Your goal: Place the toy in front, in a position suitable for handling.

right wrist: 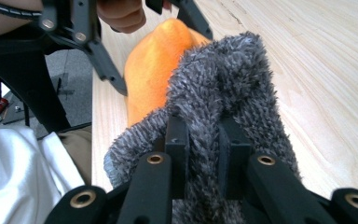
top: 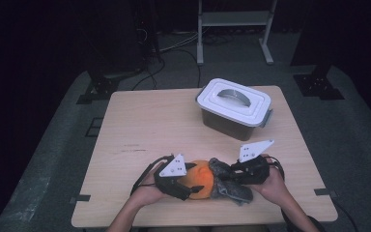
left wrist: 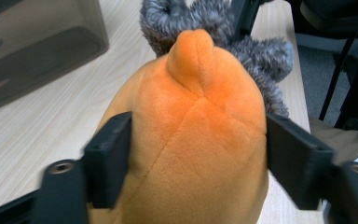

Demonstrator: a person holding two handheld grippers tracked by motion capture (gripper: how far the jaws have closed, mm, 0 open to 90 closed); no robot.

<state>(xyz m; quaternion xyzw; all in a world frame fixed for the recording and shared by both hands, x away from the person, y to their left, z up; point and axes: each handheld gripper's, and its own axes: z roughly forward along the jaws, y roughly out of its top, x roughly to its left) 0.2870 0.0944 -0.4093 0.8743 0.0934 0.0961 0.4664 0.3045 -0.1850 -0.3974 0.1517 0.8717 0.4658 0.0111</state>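
Gripping orange plush toy [left wrist: 193,140], left gripper [left wrist: 198,156] clamps jaws on both its flanks. Right gripper [right wrist: 204,149] pinches fold of grey fuzzy cloth [right wrist: 223,88], jaws nearly together. Toy and cloth touch, lying at near edge of wooden table [top: 145,121] between both hands. White-lidded container [top: 234,108] sits well apart, toward far side.

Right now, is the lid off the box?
No, in the high view the white lid sits closed on the box at the far side of the table.
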